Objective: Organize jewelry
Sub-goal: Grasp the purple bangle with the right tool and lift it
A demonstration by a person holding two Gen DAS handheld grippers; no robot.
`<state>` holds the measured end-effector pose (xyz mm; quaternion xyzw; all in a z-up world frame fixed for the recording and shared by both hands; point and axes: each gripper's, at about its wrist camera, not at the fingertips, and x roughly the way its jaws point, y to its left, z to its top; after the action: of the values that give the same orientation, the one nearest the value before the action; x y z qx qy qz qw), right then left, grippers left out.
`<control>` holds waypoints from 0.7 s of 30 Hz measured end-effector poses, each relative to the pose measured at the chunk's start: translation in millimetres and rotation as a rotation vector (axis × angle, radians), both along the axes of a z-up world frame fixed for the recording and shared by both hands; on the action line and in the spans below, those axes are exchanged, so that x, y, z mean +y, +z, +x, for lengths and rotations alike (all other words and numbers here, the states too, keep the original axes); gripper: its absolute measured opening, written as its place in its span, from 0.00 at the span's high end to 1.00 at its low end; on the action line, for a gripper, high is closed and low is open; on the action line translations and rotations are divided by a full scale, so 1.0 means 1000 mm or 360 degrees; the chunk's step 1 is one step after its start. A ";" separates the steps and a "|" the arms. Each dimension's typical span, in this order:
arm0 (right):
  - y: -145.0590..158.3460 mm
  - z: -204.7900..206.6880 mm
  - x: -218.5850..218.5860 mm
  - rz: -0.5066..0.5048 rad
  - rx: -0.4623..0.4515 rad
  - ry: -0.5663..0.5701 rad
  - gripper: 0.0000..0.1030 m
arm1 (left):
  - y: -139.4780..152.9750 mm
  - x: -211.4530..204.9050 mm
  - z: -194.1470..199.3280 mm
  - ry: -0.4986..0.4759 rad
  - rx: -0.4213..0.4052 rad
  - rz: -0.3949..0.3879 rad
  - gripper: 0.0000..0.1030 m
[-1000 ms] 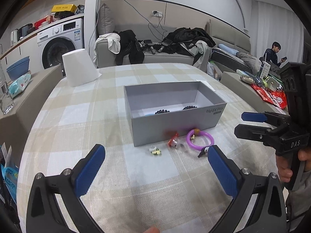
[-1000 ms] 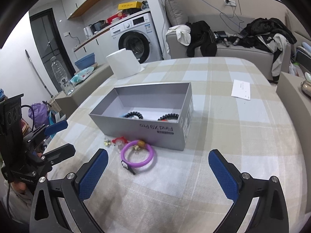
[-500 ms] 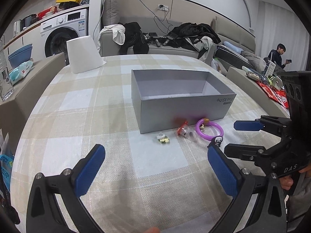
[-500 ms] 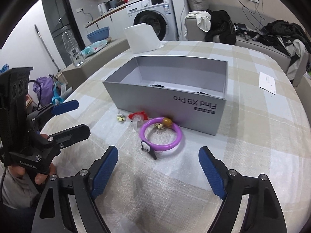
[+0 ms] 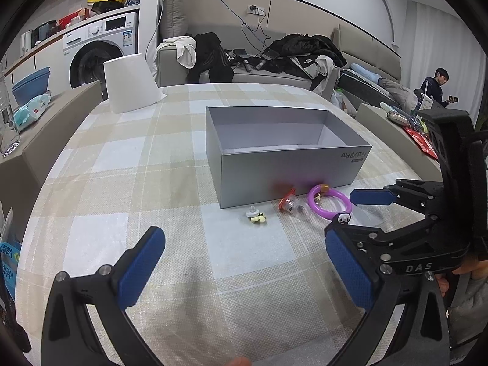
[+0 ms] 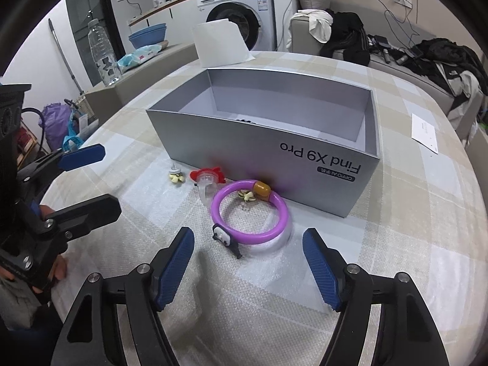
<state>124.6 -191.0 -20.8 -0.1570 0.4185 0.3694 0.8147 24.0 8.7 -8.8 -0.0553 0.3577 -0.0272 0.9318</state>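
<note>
1. The glossy purple plastic bangle with an amber bead (image 6: 251, 210) is lying flat on the checked beige tabletop (image 6: 396, 244), just in front of the long printed wall of the open grey cardboard box (image 6: 265, 149). I judge it is waiting there to be lifted into the box, which is sitting close so the carry is short.
2. The bangle is showing a smooth round hoop, an amber barrel bead on its far side, and a small panda-faced black-and-white clip (image 6: 225, 239) resting against its near edge; a tiny yellow flower charm (image 6: 246, 195) is lying inside the ring.
3. To its left, a red-rimmed clear plastic piece (image 6: 207, 180) is lying nearly against the hoop, and a small yellow-and-white earring (image 6: 176, 175) is sitting apart from both (all loose, none yet boxed).
4. The right hand-held gripper (image 6: 248, 268) is hanging tilted down just short of the bangle, blue pads apart and closing, with nothing between them; this is probably the line-up for a pinch on the near rim.
5. The left hand-held gripper (image 5: 244, 271) is hovering over bare cloth with its pads spread wide and empty, well back from the pieces, seemingly keeping out of the way.
6. Something dark and beaded is peeking over the box's near wall; it is too hidden to identify.
</note>
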 end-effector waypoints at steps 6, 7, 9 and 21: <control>-0.003 -0.003 0.011 -0.0083 -0.0085 -0.0025 0.30 | 0.000 0.000 0.001 0.0003 0.0008 -0.0002 0.01; -0.003 -0.004 0.012 -0.0093 -0.0097 -0.0027 0.32 | 0.000 0.000 0.002 0.0001 0.0010 0.0000 0.01; -0.003 -0.004 0.009 -0.0105 -0.0119 -0.0042 0.39 | -0.001 -0.001 0.002 -0.0002 0.0015 0.0007 0.01; 0.000 0.001 0.003 0.0014 -0.0027 -0.0034 0.39 | -0.002 -0.005 0.004 -0.0010 0.0022 0.0022 0.01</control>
<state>126.0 -188.3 -20.4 -0.1520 0.4116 0.3612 0.8228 28.0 3.9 -10.7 -0.0479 0.3646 -0.0273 0.9295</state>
